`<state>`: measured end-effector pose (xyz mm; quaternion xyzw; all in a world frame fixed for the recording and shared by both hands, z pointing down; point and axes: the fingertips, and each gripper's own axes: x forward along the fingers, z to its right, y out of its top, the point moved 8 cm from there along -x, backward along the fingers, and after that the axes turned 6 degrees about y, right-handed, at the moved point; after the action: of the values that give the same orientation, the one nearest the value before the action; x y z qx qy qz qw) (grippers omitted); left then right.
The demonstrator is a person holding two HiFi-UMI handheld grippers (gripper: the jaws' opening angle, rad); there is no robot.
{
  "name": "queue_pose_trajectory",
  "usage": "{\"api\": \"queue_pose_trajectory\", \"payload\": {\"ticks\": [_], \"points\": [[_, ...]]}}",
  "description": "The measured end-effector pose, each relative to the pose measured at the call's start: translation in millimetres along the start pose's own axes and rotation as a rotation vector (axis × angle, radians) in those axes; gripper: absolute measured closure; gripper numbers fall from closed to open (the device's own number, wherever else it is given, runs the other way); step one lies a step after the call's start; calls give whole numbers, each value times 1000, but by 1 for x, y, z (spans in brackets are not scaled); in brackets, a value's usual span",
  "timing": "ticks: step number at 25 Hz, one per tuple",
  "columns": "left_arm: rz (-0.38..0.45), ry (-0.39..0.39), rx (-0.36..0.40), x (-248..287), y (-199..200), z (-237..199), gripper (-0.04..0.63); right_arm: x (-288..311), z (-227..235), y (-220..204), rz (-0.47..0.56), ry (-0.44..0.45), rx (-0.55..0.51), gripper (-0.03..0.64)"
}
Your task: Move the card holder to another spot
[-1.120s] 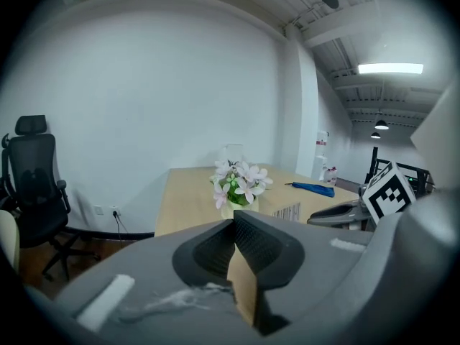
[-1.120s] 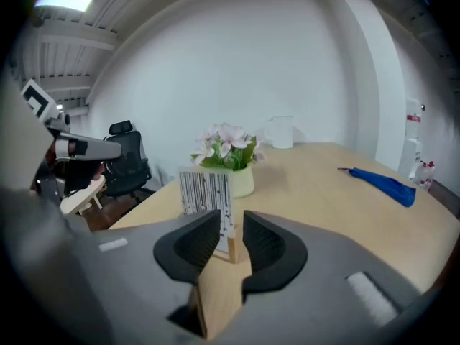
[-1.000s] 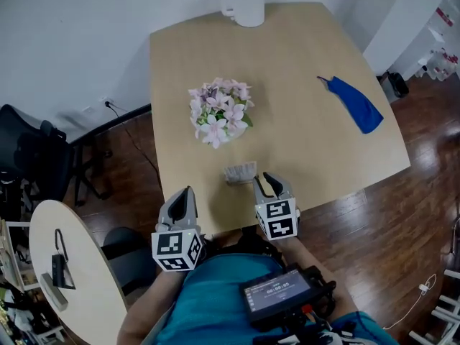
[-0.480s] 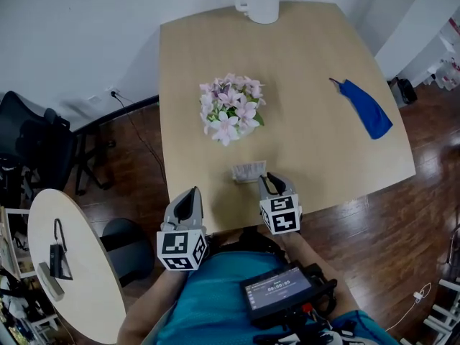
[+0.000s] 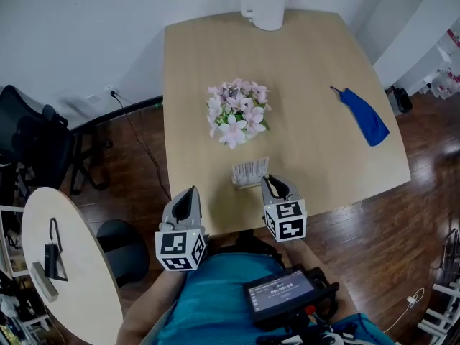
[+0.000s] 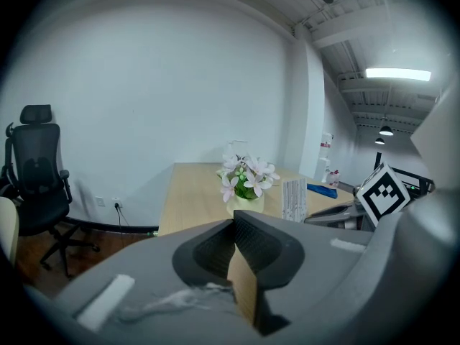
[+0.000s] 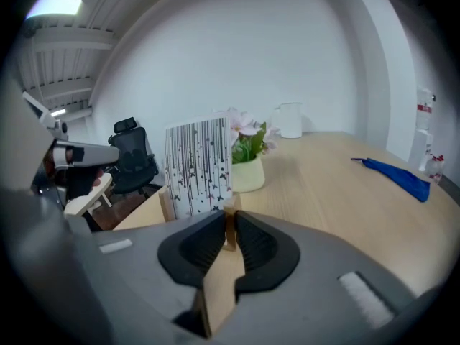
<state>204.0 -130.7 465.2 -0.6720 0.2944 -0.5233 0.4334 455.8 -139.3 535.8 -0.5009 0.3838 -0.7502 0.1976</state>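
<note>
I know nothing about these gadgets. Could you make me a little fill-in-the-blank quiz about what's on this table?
1. As the person sees it, the blue cloth lies on the table's ___ side.
2. The white jug stands at the table's ___ edge.
3. Between the right gripper's closing jaws is the wooden end of the ___.

Missing words: right; far; card holder.

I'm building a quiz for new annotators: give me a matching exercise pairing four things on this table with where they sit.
Things:
1 white handled jug
2 blue cloth
3 pot of pink flowers
4 wooden card holder with a striped card

Places on the light wooden table:
a near edge
b middle
c far edge
d right side

Pairs: 1-c; 2-d; 3-b; 4-a
</note>
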Motion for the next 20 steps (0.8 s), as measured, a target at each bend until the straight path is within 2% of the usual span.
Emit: {"api": "queue_pose_trajectory", "payload": {"ticks": [8, 13, 20], "points": [[125, 58, 4, -23, 43, -34, 580, -21, -58, 100, 171, 99, -122, 578], [236, 143, 21, -55, 75, -69, 580, -25, -104, 160, 263, 179, -218, 578], [381, 248, -28, -112, 112, -121, 580, -33, -167, 210, 381, 283, -284, 579]]}}
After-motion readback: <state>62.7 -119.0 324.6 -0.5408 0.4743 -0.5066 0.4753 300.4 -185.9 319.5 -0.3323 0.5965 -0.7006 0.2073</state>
